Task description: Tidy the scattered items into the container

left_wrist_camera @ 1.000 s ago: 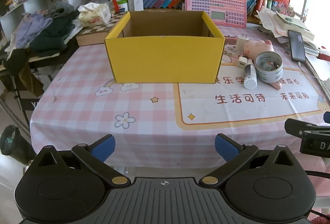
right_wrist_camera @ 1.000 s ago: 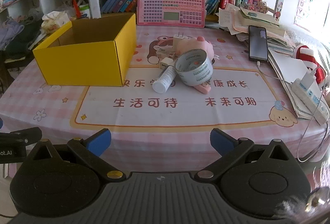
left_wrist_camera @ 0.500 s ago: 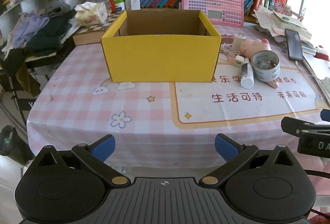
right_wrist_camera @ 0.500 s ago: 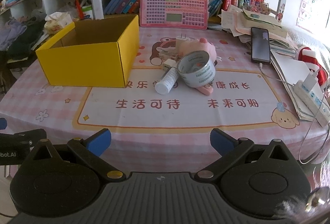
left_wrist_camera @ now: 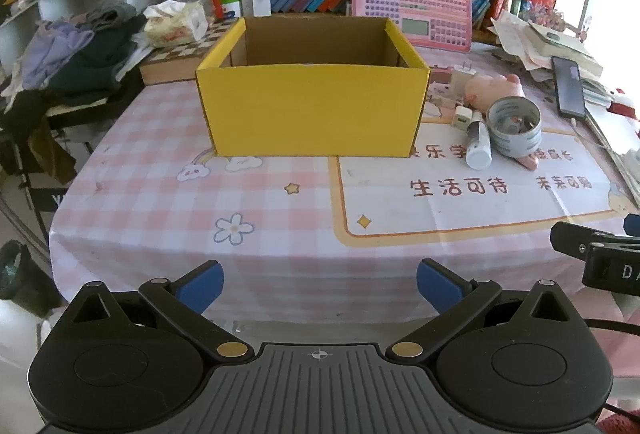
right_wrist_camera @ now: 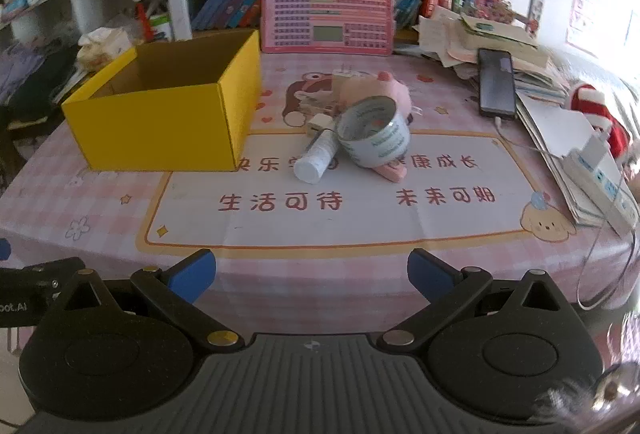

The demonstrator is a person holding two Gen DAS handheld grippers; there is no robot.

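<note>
Left claw (left_wrist_camera: 320,284): released, blue-tipped fingers spread wide, nothing between them. It hangs off the near edge of the desk (left_wrist_camera: 160,202), facing the yellow cardboard box (left_wrist_camera: 316,110).

Right claw (right_wrist_camera: 311,276): released too, fingers apart and empty, also off the near edge, aimed toward the item cluster.

The box is open-topped and upright on the pink checked tablecloth, left of centre. What shows of its brown interior looks bare; the floor is hidden by the near wall.

The scattered items sit just right of the box, all on the desk, none in the box:
- white bottle (right_wrist_camera: 316,160) lying on its side, cap end toward the near edge, touching the tape roll
- tape roll (right_wrist_camera: 374,136), wide, tilted on its edge, resting against a pink plush pig (right_wrist_camera: 384,94)
- small white charger plug (right_wrist_camera: 320,122) just behind the bottle
- a second white plug (left_wrist_camera: 460,74), prongs up, farther back beside the pig
- something pink (right_wrist_camera: 394,172) sticking out from under the roll; can't tell what it is

Right side of the desk: black phone (right_wrist_camera: 497,82) on a paper stack, white power strip (right_wrist_camera: 600,174) near the edge. A pink keyboard toy (right_wrist_camera: 326,20) leans against the bookshelf at the far side.
</note>
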